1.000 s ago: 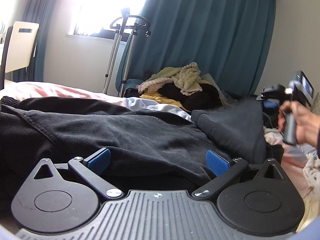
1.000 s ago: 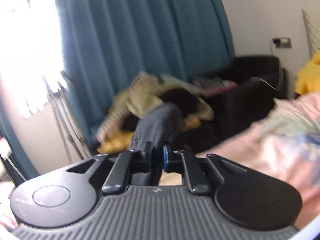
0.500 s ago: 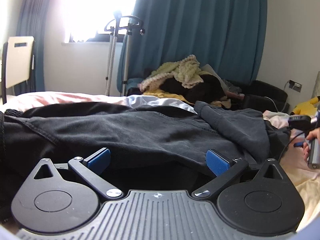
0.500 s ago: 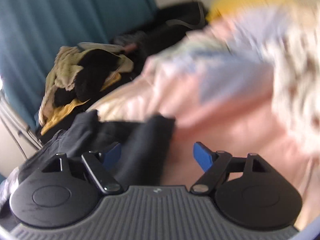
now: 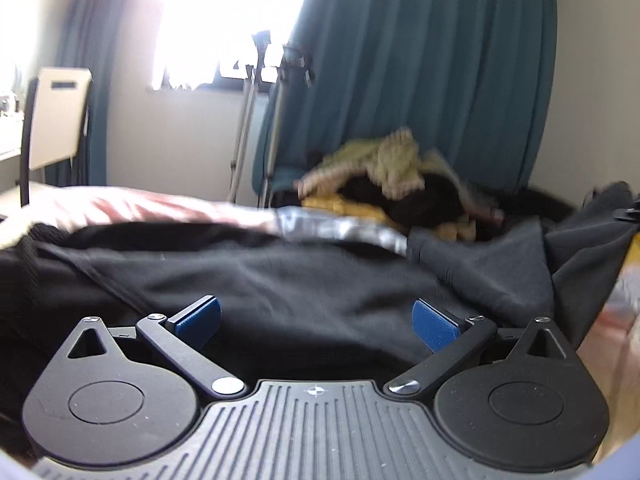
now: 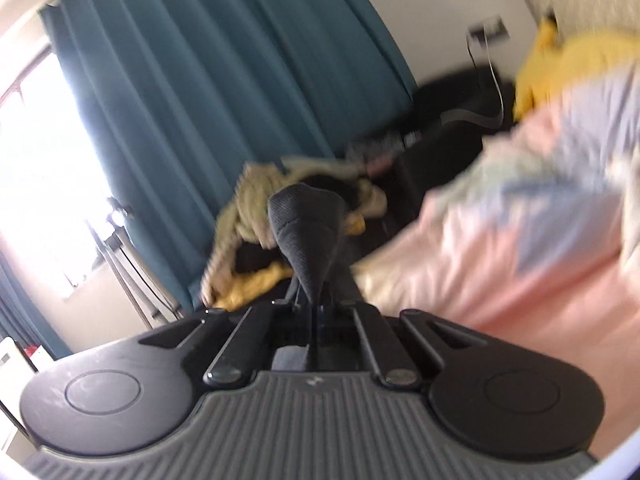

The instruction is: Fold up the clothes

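Dark charcoal cotton garment lies spread across the bed, covering most of the near part of the pink satin bedspread. Its fabric is creased, with a seam running diagonally at the left.

Left gripper: blue-padded fingers spread wide, low over the garment, nothing between them. Whether the pads touch the cloth I cannot tell; they sit just above or on it.

Right gripper: fingers pressed together, pinching a fold of the same dark garment. The pinched cloth stands up from the fingertips in a rounded peak, ribbed weave visible. From the left view, the garment's right end is lifted off the bed in a tent shape toward the frame edge.

Behind the bed: a heap of loose laundry — pale green knit on top, black and yellow pieces beneath — against the teal pleated curtain. The same heap shows past the pinched fold in the right view.

Bright window at left, with a metal stand in front of it. Cream chair back at far left. Yellow plush object at upper right, beside a black seat. Both views are motion-blurred.
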The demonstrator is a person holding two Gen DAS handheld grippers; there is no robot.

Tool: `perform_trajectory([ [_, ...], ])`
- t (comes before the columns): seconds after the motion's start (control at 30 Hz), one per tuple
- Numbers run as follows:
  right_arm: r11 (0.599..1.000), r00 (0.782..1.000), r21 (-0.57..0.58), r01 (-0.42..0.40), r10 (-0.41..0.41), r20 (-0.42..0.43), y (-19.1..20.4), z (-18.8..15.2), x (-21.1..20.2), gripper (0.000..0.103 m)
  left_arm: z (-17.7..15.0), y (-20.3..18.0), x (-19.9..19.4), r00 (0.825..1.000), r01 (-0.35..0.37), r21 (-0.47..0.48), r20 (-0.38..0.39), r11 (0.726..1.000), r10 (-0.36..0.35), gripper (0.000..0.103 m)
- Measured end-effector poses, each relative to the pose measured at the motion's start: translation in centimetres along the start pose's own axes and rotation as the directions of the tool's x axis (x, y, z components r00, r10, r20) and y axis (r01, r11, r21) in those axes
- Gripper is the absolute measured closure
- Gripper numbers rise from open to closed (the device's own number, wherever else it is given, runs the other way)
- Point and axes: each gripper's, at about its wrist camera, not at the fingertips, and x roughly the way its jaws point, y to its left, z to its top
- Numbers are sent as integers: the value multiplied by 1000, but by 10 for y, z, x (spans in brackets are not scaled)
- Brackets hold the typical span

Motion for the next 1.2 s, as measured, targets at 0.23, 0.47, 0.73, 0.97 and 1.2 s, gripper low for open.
perform_trajectory([
  [0.23, 999, 963, 36, -14, 4, 270, 30, 63, -121, 100, 19, 23, -33, 997, 26, -61, 76, 998, -21, 1],
  [0.47, 977, 976, 136, 166, -183, 121, -38, -2, -133, 92, 20, 19, -47, 994, 20, -8, 107, 1000, -19, 1],
  [0.73, 946, 980, 261, 194, -196, -20, -80, -82, -136, 92, 11, -4, -52, 995, 12, 119, 99, 993, -24, 1],
  [0.97, 942, 983, 299, 153, -176, 52, -69, -91, -189, 99, 10, -7, -58, 996, -42, 114, 84, 993, 32, 1],
  [1.2, 973, 908, 202, 112, -183, 378, -6, -68, -300, 100, 17, -3, -78, 982, -151, 80, 125, 985, 140, 1],
])
